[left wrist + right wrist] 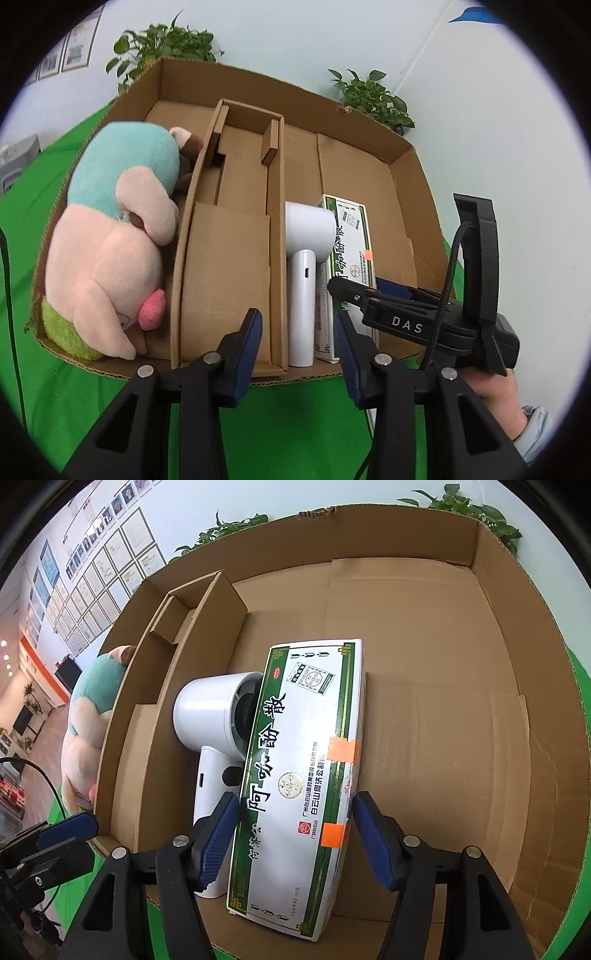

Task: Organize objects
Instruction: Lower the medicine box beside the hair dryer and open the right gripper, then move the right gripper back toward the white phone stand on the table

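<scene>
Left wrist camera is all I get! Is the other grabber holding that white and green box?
Observer: The box lies between the right gripper's blue pads, but I cannot tell whether they are squeezing it.
Operator: Is it lying flat?
Observer: It doesn't look flat. Its left side sits over the open end of the white hair dryer.
Operator: I can see one orange sticker. Are there more?
Observer: Yes, there are two orange tape pieces along its right edge.
</scene>
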`<act>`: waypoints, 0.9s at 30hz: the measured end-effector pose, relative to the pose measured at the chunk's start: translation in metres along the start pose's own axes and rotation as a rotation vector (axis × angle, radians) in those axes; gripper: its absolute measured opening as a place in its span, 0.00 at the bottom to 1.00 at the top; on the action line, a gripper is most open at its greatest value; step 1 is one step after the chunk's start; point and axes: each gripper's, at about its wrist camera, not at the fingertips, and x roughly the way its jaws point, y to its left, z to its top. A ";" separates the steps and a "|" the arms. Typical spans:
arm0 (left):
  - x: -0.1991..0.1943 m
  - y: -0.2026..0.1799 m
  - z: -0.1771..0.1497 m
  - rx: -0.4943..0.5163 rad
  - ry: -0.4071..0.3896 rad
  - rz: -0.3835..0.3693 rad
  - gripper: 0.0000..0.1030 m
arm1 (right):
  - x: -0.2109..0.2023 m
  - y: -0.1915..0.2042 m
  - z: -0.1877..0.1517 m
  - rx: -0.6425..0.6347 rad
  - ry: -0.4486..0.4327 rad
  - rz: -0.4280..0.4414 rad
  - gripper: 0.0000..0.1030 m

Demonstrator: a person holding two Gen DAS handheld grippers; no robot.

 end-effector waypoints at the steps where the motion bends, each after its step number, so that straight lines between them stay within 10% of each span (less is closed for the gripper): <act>1: -0.002 -0.002 -0.001 0.016 -0.014 0.022 0.40 | -0.001 0.000 0.000 0.001 -0.001 -0.006 0.61; 4: -0.012 -0.009 -0.005 0.073 -0.100 0.124 0.60 | -0.013 0.006 -0.002 -0.028 -0.042 -0.045 0.65; 7: -0.025 -0.016 -0.015 0.114 -0.202 0.227 0.82 | -0.042 0.016 -0.015 -0.098 -0.127 -0.078 0.94; 27: -0.066 -0.056 -0.066 0.178 -0.383 0.328 0.81 | -0.172 0.023 -0.144 -0.117 -0.392 -0.256 1.00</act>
